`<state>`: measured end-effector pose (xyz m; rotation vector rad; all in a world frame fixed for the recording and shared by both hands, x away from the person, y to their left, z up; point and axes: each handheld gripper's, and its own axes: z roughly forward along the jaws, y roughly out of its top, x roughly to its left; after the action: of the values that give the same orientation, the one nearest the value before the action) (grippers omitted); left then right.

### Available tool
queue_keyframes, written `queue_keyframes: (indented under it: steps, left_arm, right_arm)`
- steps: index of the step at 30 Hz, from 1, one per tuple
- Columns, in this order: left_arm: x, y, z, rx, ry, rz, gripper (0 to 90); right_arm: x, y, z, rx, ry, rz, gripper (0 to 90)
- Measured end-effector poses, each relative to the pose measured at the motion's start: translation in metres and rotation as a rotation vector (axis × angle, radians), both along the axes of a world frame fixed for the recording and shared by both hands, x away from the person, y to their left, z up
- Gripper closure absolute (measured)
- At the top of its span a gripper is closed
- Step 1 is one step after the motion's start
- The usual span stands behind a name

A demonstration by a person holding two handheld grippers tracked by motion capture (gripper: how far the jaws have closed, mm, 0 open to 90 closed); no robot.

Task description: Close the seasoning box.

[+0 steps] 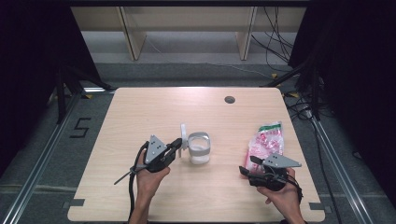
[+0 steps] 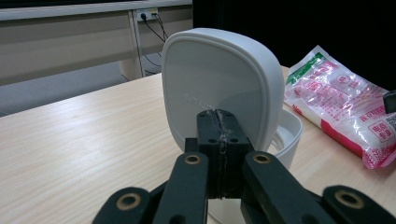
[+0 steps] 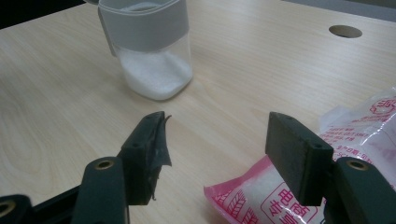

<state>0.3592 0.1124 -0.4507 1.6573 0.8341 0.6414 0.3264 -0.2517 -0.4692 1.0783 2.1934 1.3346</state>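
Note:
A clear container [image 1: 199, 149] with a white collar holds white powder at its bottom and stands mid-table. Its white lid [image 1: 184, 135] is flipped up on the left side. My left gripper [image 1: 179, 143] is shut, and its tips are against the lid's face [image 2: 219, 79], with nothing visible between the jaws. A pink and white printed bag [image 1: 268, 140] lies at the right. My right gripper [image 1: 249, 165] is open just in front of the bag's near end. In the right gripper view the right gripper [image 3: 217, 140] has bare table between its jaws and the bag [image 3: 355, 154] beside its right jaw.
The wooden table [image 1: 140, 112] has a round cable hole [image 1: 229, 99] at the back right. Dark curtains, cables and rails surround the table. A number marking [image 1: 80, 127] is on the floor at the left.

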Motion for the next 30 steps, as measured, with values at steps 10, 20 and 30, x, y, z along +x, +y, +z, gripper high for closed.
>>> queue_keyframes:
  steps: [10, 20, 30]
  left_arm:
    - [0.001, -0.006, 0.004, 0.006, -0.009, -0.009, 88.3]
    - [0.002, -0.013, 0.005, 0.008, -0.014, -0.025, 88.2]
    - [0.001, -0.016, 0.008, 0.000, -0.010, -0.034, 83.4]
  right_arm:
    - [0.000, 0.000, -0.001, -0.005, -0.007, 0.010, 39.2]
    - [-0.001, -0.001, 0.000, -0.011, -0.001, 0.004, 39.3]
    - [-0.001, -0.001, 0.000, -0.003, -0.003, 0.008, 39.3]
